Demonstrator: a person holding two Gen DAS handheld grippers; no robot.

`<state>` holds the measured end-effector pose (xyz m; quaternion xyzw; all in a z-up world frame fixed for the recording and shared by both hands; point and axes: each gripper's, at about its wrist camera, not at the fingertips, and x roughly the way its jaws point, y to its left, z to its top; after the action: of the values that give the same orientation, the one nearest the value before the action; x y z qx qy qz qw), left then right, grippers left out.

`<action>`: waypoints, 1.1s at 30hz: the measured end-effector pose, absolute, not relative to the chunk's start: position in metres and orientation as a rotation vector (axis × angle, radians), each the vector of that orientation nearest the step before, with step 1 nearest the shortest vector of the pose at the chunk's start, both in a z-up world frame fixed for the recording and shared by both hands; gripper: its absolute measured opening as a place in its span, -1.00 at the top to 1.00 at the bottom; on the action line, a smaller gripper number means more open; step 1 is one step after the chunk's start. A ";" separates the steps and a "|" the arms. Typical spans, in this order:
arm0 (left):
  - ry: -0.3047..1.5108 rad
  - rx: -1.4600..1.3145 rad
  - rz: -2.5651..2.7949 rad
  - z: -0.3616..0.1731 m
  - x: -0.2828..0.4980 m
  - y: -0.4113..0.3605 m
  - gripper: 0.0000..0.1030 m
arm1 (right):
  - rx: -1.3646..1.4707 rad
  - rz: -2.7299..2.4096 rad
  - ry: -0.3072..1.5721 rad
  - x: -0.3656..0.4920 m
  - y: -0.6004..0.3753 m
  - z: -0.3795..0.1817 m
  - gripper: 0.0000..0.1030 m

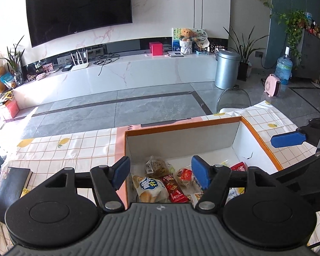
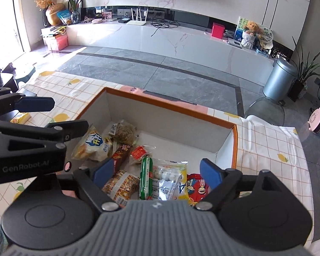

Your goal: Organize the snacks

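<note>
An open cardboard box with an orange rim (image 1: 185, 124) (image 2: 170, 106) stands on the checked tablecloth and holds several snack packets. Among them are a white chip bag (image 1: 148, 186) (image 2: 93, 144), a red bar (image 1: 172, 188), a green sausage stick (image 2: 146, 178) and a yellow-edged packet (image 2: 170, 179). My left gripper (image 1: 161, 173) is open and empty above the box's near left corner. My right gripper (image 2: 157, 171) is open and empty above the packets at the box's near side. Each gripper shows at the edge of the other's view.
A black book (image 1: 9, 188) lies on the table at the left. A small yellow packet (image 2: 21, 118) lies on the cloth left of the box. Beyond the table are grey floor, a TV console, a metal bin (image 1: 227, 69) and a clear chair back (image 1: 233, 99).
</note>
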<state>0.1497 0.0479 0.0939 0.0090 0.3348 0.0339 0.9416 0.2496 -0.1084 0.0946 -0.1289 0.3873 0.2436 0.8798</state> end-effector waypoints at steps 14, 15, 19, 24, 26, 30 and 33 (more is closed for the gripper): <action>0.537 0.043 0.193 0.112 0.057 0.043 -0.72 | -0.147 0.459 0.578 0.133 -0.149 0.126 -0.83; 0.528 0.050 0.197 0.110 0.052 0.040 -0.73 | -0.130 0.454 0.567 0.126 -0.152 0.126 -0.84; 0.518 0.069 0.209 0.103 0.039 0.032 -0.74 | -0.071 0.420 0.548 0.101 -0.164 0.120 -0.87; 0.523 0.112 0.212 0.090 0.031 0.020 -0.76 | -0.041 0.375 0.544 0.080 -0.169 0.109 -0.88; 0.538 0.105 0.204 0.083 0.031 0.020 -0.76 | -0.046 0.358 0.542 0.074 -0.169 0.105 -0.88; 0.601 0.056 0.171 0.064 0.033 0.024 -0.77 | -0.073 0.333 0.544 0.066 -0.167 0.093 -0.92; 0.644 0.023 0.162 0.052 0.036 0.025 -0.77 | -0.092 0.311 0.559 0.066 -0.164 0.083 -0.92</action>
<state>0.0361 0.0253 0.0525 0.0112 0.3160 0.0796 0.9454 0.0664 -0.1644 0.0831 -0.0454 0.2746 0.1530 0.9482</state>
